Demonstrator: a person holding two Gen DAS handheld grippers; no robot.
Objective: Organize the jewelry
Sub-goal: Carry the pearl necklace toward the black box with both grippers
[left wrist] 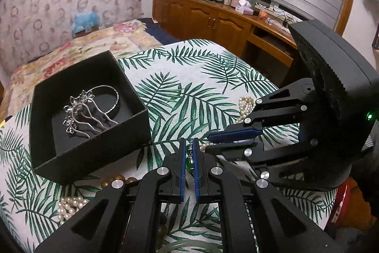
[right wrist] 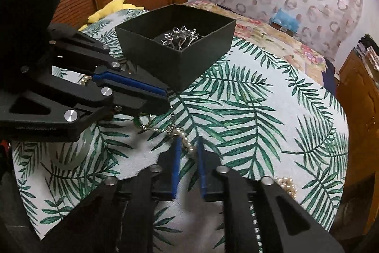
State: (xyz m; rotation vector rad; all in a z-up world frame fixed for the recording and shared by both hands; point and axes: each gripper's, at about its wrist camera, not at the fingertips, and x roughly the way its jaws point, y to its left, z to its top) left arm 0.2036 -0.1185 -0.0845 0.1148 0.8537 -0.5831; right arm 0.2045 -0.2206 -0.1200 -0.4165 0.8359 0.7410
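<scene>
A black open box (left wrist: pixel 92 153) (right wrist: pixel 189 63) on the leaf-print cloth holds a silver flower hair comb (left wrist: pixel 83 115) (right wrist: pixel 181 37) and a thin silver bangle (left wrist: pixel 113 96). My left gripper (left wrist: pixel 188 144) (right wrist: pixel 165 98) is shut on a green-bead piece (left wrist: pixel 189 161) that joins a chain and pearl strand (right wrist: pixel 187 142). My right gripper (right wrist: pixel 187 142) (left wrist: pixel 210 144) is nearly closed around that pearl strand, low over the cloth, its tips right beside the left one's.
More pearls lie at the cloth's left front (left wrist: pixel 71 204) and right (left wrist: pixel 246 106) (right wrist: pixel 287 184). Brown beads (left wrist: pixel 116 178) sit by the box. A pale green bangle (right wrist: pixel 68 158) lies under the left gripper. A wooden dresser (left wrist: pixel 213 18) stands behind.
</scene>
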